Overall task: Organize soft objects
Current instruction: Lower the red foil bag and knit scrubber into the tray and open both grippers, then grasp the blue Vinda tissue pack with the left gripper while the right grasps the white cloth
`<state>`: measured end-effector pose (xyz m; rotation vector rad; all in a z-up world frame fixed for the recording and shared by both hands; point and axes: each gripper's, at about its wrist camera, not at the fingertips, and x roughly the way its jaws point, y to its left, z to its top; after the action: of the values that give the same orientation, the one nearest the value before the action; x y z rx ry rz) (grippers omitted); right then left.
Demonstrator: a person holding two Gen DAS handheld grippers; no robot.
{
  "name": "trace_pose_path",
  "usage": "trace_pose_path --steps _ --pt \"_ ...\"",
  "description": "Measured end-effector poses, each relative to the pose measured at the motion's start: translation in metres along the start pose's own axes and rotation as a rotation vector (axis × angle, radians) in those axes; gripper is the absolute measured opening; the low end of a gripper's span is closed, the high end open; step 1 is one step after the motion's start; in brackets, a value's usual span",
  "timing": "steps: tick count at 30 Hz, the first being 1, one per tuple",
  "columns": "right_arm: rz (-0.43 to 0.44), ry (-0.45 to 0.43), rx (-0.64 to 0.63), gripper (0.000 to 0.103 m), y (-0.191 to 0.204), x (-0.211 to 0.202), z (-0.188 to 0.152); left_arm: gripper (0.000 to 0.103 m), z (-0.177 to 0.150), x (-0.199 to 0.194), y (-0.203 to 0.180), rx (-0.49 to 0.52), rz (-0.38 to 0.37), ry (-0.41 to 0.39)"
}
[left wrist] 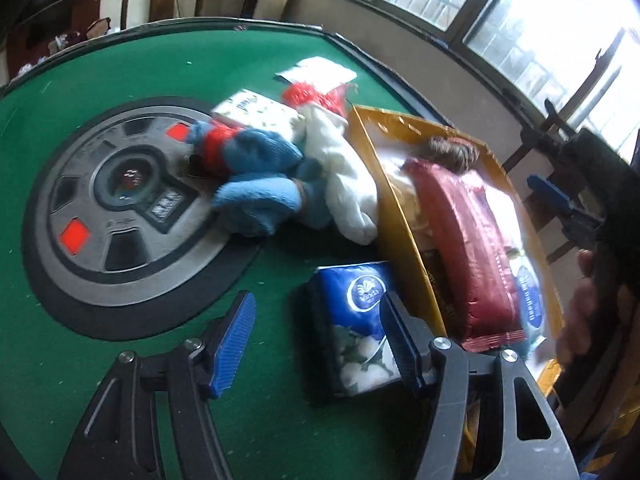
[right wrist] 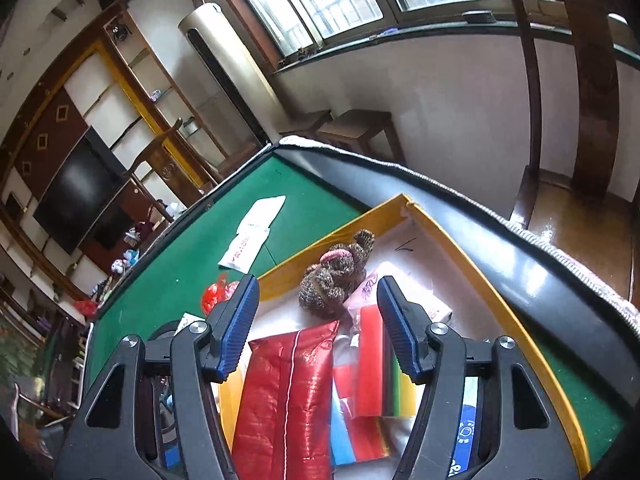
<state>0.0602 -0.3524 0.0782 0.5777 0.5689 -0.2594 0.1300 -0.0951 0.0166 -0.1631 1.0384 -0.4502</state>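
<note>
My left gripper is open above the green table. A blue tissue pack lies flat under it, its right part behind the right finger, with no pad pressing on it. Further off, a blue and red plush toy leans against a white plush toy. The yellow box beside them holds a red foil pack and a brown knitted toy. In the right wrist view my right gripper hangs open over that box, above the red foil pack and coloured packets.
A round grey panel fills the table's middle. A patterned tissue pack, a red mesh item and a white packet lie at the far side. The padded black table rim runs behind the box; a wooden chair stands beyond.
</note>
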Motion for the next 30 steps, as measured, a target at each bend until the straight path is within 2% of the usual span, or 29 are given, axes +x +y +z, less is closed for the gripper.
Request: trace_pose_path --steps 5,8,9,10,12,16,20,23,25,28,30 --pt "0.01 0.003 0.001 0.062 0.0 -0.001 0.0 0.065 -0.001 0.011 -0.023 0.053 0.005 0.03" --pt "0.014 -0.001 -0.005 0.062 0.002 -0.002 0.0 0.065 0.001 0.016 -0.032 0.086 0.083 0.023" --pt "0.017 0.001 -0.007 0.062 0.003 -0.002 0.0 0.07 0.001 0.019 -0.032 0.079 0.101 0.026" --pt "0.02 0.005 -0.008 0.062 0.003 -0.001 -0.001 0.078 0.002 0.021 -0.031 0.073 0.115 0.027" --pt "0.022 0.007 -0.015 0.062 0.006 -0.001 -0.002 0.085 0.003 0.024 -0.03 0.072 0.154 0.022" --pt "0.041 0.007 -0.051 0.062 0.014 -0.001 -0.005 0.085 -0.001 0.019 -0.024 0.081 0.183 -0.007" --pt "0.088 0.025 -0.093 0.062 0.024 0.0 -0.009 0.084 -0.011 0.001 0.001 0.062 0.229 -0.028" --pt "0.147 0.067 -0.165 0.062 0.042 0.006 -0.018 0.084 -0.025 -0.02 0.03 0.009 0.262 -0.045" --pt "0.199 0.112 -0.256 0.062 0.062 0.013 -0.03 0.085 -0.035 -0.031 0.047 -0.028 0.276 -0.066" --pt "0.247 0.194 -0.403 0.06 0.091 0.027 -0.055 0.085 -0.045 -0.042 0.067 -0.081 0.231 -0.1" --pt "0.188 0.229 -0.478 0.047 0.105 0.038 -0.07 0.085 -0.046 -0.041 0.065 -0.058 0.246 -0.107"
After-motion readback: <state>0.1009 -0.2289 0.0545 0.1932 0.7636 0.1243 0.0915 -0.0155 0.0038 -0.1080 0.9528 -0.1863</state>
